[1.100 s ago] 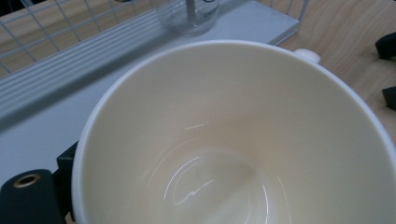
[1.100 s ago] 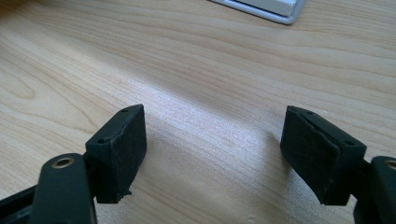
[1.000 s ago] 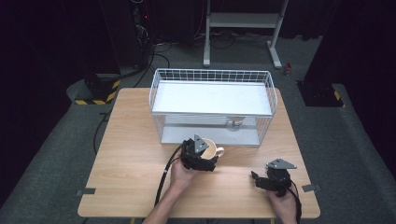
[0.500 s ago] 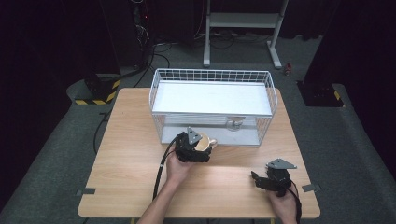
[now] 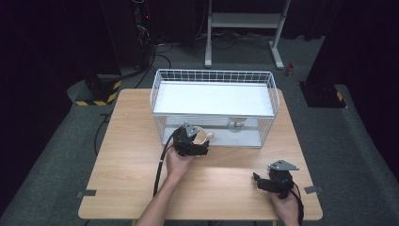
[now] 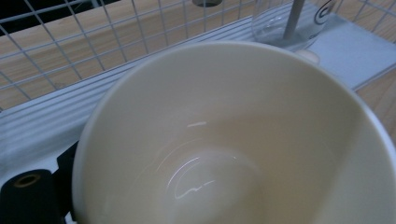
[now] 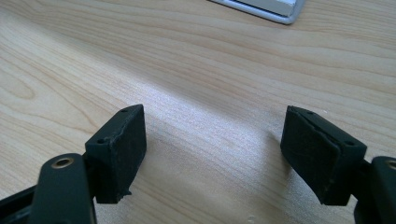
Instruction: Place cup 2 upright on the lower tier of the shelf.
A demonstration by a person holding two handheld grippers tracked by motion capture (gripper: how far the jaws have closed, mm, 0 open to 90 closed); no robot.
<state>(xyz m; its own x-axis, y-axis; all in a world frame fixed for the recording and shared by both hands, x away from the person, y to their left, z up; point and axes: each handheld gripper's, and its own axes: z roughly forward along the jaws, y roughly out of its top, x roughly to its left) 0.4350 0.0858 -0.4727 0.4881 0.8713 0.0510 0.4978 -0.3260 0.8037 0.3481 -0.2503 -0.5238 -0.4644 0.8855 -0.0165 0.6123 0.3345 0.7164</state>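
High view: left gripper (image 5: pixel 192 141) fingers pinch the cream cup (image 5: pixel 199 137) beside the wire basket (image 5: pixel 214 75); lift it over the rim slowly; right gripper (image 5: pixel 275 181) fingers rest spread, holding nothing.

High view sits above the person's side, looks forward and down over the whole table (image 5: pixel 127 188) and wire basket (image 5: pixel 214 75). Left gripper view is pressed up against a cream cup (image 6: pixel 224 140), facing the basket wires and a glass (image 6: pixel 289 23) behind. Right gripper view skims low across the same tabletop.
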